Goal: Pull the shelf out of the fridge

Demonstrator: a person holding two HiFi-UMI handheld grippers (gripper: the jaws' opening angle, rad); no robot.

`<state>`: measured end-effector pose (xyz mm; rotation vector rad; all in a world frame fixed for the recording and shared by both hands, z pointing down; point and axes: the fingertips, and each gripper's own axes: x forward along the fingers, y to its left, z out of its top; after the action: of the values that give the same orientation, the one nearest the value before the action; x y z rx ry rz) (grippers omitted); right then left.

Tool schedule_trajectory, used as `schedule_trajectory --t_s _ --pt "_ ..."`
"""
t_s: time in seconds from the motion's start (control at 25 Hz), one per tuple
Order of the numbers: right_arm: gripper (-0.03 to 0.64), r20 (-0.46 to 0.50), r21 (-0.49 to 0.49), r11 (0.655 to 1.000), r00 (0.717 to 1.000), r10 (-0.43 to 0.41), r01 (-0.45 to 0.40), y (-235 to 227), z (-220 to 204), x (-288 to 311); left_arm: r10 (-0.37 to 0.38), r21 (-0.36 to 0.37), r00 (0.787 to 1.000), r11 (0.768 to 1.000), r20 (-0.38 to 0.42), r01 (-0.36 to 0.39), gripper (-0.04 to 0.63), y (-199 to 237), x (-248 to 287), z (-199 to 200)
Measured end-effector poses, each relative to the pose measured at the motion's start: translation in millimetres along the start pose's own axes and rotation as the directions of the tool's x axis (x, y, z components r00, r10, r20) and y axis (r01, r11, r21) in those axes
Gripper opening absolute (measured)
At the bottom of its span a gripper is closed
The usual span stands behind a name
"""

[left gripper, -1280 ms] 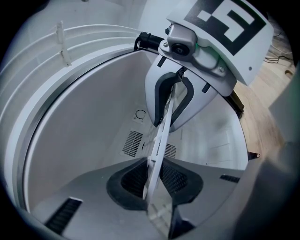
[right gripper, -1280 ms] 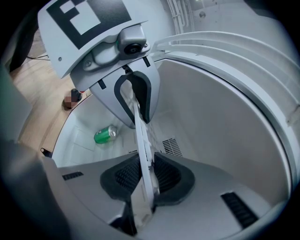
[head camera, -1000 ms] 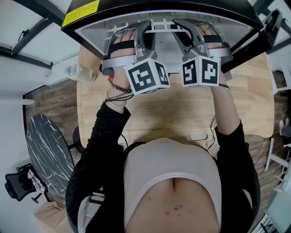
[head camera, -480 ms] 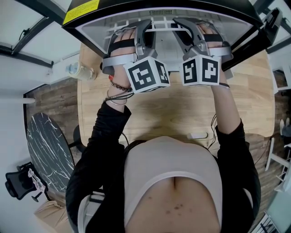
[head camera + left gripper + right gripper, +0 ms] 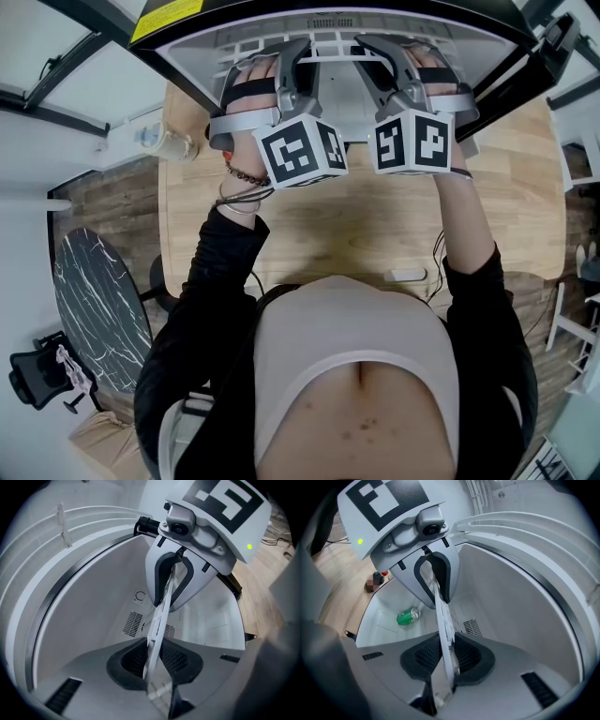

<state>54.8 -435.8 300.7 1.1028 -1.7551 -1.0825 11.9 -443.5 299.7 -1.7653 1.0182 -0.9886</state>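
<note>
Left tongs (image 5: 153,660) and right tongs (image 5: 446,660) were both clenched on the thin white shelf (image 5: 161,616), side by side on its near edge. The shelf sat inside the fridge (image 5: 89,616), its long axis running hand to hand, neither hand nearer. The pull likely goes straight back toward the person.

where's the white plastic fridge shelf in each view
head view: white plastic shelf top centre
left gripper view: edge-on strip, centre, pinched by left gripper
right gripper view: edge-on strip, centre, pinched by right gripper
shared landmark: wooden tabletop
</note>
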Motion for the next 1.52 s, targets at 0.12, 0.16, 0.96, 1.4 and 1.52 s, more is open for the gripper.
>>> schedule_trajectory --t_s 0.12,0.16,0.96,1.4,1.52 --pt "0.084 0.001 0.001 1.0 1.0 0.004 -0.004 0.6 0.2 -0.7 -0.002 -0.003 1.0 1.0 -0.001 0.002 0.078 -0.6 -0.4 0.0" --pt "0.084 0.001 0.002 1.0 1.0 0.005 -0.005 0.6 0.3 -0.8 -0.003 -0.003 1.0 1.0 0.0 0.003 0.078 -0.7 -0.3 0.0" --pt "0.084 0.005 0.004 1.0 1.0 0.006 -0.006 2.1 0.9 -5.6 -0.007 -0.006 1.0 1.0 0.013 0.007 0.078 -2.8 -4.3 1.9" --pt "0.084 -0.002 0.005 1.0 1.0 0.004 -0.004 2.8 2.1 -6.8 -0.006 -0.016 1.0 1.0 0.02 0.006 0.08 -3.2 -6.4 1.6" --pt "0.084 -0.002 0.003 1.0 1.0 0.0 0.0 3.5 3.0 -9.6 0.001 -0.011 1.0 1.0 0.021 0.0 0.078 -3.7 -9.7 2.2"
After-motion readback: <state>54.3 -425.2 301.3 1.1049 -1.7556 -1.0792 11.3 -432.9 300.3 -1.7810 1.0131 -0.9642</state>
